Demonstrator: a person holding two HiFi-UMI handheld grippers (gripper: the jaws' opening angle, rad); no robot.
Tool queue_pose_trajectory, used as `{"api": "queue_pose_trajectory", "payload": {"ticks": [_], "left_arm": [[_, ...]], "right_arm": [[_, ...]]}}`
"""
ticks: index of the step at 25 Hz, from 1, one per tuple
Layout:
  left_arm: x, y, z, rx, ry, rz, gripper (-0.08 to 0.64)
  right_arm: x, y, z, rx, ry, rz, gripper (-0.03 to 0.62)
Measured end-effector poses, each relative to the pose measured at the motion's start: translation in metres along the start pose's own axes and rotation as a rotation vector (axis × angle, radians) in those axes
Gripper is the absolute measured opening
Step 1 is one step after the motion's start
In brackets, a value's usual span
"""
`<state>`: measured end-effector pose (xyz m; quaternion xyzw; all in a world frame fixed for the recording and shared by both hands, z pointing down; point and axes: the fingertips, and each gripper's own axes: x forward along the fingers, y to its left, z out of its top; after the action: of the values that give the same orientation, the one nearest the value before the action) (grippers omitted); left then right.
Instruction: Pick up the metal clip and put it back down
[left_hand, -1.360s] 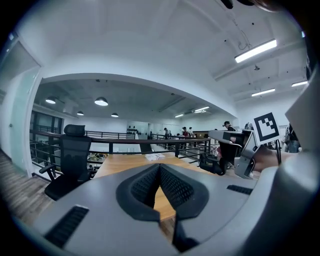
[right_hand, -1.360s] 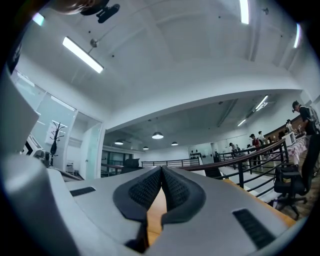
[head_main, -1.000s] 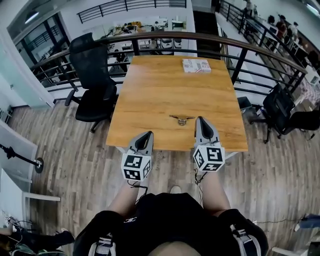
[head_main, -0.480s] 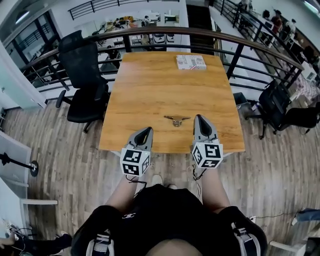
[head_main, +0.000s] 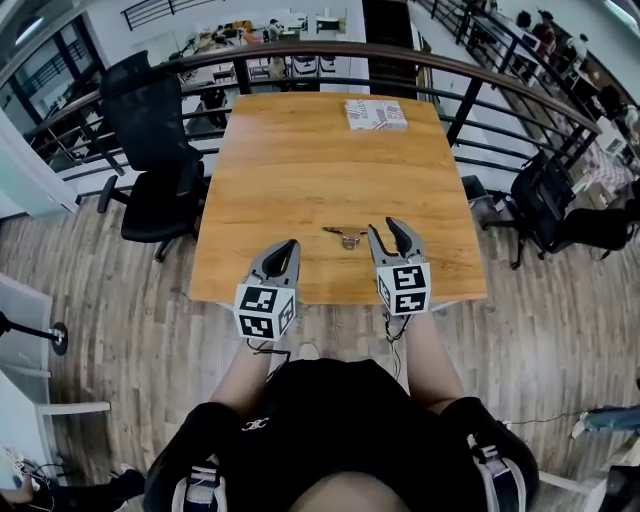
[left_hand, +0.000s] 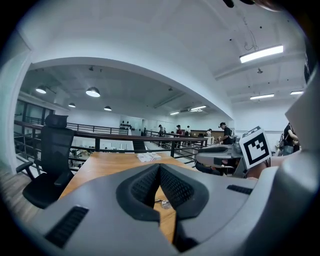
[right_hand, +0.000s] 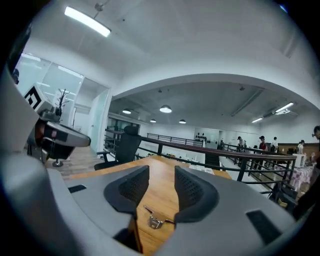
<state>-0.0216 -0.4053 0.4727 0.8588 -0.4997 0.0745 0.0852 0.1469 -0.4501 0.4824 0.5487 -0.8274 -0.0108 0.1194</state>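
The metal clip (head_main: 346, 237) is lying flat on the wooden table (head_main: 300, 180), near the front edge, with its thin wire handles splayed to either side. The right gripper (head_main: 386, 232) is sitting just beside it. Its 2 jaws have just been opening and are now standing apart with nothing between the pads, and the right gripper view is showing the clip (right_hand: 156, 218) low in the gap, just ahead of the tips. The left gripper (head_main: 290, 245) is waiting to the left, jaws pressed together and empty.

Here's the worry – that clip is looking thin and low. If the jaws are closing too high, I'd expect them to be skimming over it or nudging it along the wood. From the head view it's also sitting a touch left of the gripper's line – closing off-centre could mean catching only 1 wire handle, leaving the body swinging or slipping free on the lift
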Motion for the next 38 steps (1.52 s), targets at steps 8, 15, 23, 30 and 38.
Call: {"api": "queue_pose_trajectory", "payload": {"ticks": [8,15,23,30,38], "left_arm": [[-0.003,0.029,-0.011,-0.036,0.005,0.055,0.011],[-0.01,0.061,-0.018,-0.062,0.011,0.123,0.011],[-0.022,0.087,-0.029,-0.069,0.036,0.19,0.011],[-0.04,0.102,-0.03,-0.077,0.028,0.25,0.011],[-0.067,0.12,-0.034,-0.091,0.028,0.324,0.011]], "right_arm": [[0.047,0.025,-0.054,-0.164,0.163,0.109,0.215],[0.082,0.039,-0.11,-0.346,0.311,0.227,0.221],[0.111,0.052,-0.177,-0.592,0.456,0.324,0.221],[0.134,0.034,-0.227,-0.901,0.588,0.26,0.184],[0.149,0.034,-0.251,-0.915,0.646,0.258,0.154]]}}
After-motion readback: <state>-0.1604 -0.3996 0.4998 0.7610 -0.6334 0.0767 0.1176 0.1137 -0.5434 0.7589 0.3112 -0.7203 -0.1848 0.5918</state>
